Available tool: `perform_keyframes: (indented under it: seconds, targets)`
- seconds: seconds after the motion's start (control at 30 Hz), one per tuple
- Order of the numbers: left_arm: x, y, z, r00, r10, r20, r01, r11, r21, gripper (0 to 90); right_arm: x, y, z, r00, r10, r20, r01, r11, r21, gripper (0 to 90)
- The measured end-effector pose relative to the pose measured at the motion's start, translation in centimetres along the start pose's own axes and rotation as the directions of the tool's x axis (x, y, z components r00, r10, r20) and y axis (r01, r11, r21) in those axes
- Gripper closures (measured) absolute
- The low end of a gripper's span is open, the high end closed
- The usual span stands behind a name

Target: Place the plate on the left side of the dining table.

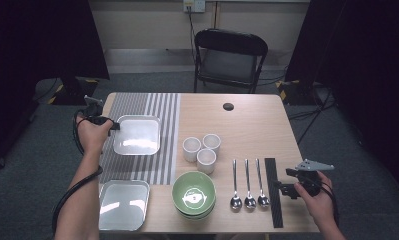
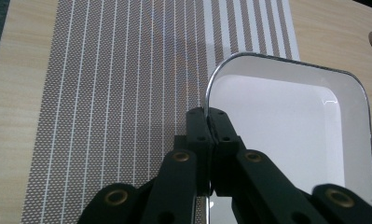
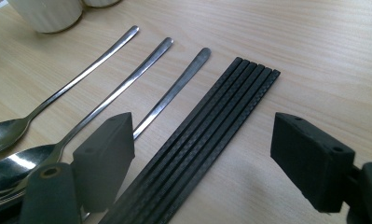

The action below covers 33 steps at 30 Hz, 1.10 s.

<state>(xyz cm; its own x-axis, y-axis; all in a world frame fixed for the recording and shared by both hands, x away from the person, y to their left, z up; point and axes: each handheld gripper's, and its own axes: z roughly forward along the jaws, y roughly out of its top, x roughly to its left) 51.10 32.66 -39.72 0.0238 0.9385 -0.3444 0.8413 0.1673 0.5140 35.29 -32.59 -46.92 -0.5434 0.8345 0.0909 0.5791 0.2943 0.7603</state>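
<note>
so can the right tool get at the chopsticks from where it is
Probably yes. The right tool stands open right over the chopsticks, which lie flat in a bundle on bare table. The nearest spoon lies close beside them and might get nudged.

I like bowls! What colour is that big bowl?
Green bowl, with a white mark inside; the high view shows it best.

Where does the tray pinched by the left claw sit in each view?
High view: tray upper left, on the striped mat, left claw at its left rim.
Left gripper view: tray at right, rim clamped between the jaws.
Right gripper view: spoons and chopsticks here, not the tray.
Shared landmark: the striped mat.
</note>
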Motion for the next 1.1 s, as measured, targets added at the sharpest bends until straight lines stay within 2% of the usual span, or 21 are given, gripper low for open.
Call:
perform_keyframes:
  seconds: [0.23,0.43,0.8,1.1]
  targets:
    - [0.0,0.3,0.8,0.9999,-0.003,0.012,0.003,0.9999,0.012,89.1,-0.2,-0.1,0.0,1.0,0.006,0.002,-0.006,1.0,0.002,20.9]
    - [-0.1,0.7,1.3,1.0,0.004,0.004,-0.004,0.9999,0.011,88.9,-0.1,-0.1,0.0,1.0,0.009,0.0,-0.009,1.0,0.002,20.9]
    - [0.2,1.1,2.3,0.9999,-0.01,0.012,0.01,0.9998,0.015,88.6,0.0,-0.1,0.1,0.9999,0.011,-0.002,-0.011,1.0,0.009,20.9]
    - [0.8,1.3,2.7,0.9999,-0.016,-0.006,0.016,0.9998,0.011,88.6,0.1,0.0,0.4,0.9999,0.012,-0.002,-0.012,1.0,0.014,20.9]
